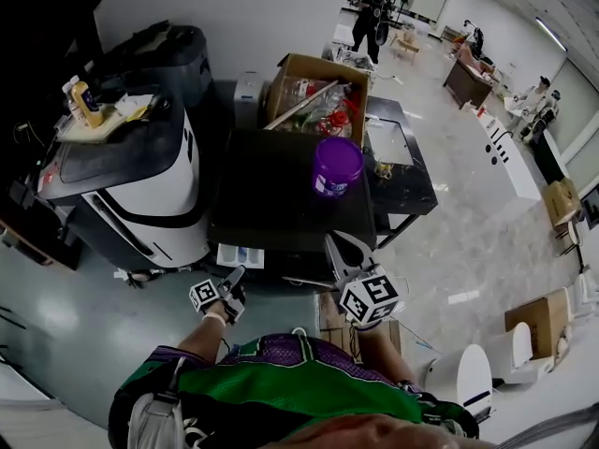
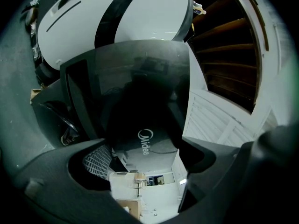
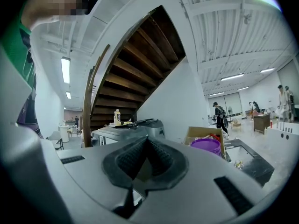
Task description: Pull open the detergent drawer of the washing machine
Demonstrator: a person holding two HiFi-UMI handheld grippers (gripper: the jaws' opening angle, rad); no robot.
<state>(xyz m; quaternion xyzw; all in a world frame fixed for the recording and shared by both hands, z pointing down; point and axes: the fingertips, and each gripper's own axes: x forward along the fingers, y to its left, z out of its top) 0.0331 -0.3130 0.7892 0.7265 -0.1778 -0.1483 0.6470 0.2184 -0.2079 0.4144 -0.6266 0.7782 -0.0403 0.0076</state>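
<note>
We see the left gripper [image 1: 231, 278] spread wide and empty, the detergent drawer [image 1: 240, 255] just beyond its tips (standing out from the washing machine [image 1: 281, 190]). The right gripper [image 1: 339, 251] is pinched closed on nothing.

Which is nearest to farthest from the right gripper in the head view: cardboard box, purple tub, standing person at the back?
1. Purple tub, on top of the washing machine, just ahead of the right gripper.
2. Cardboard box, behind the tub.
3. Standing person, far back across the room.
</note>
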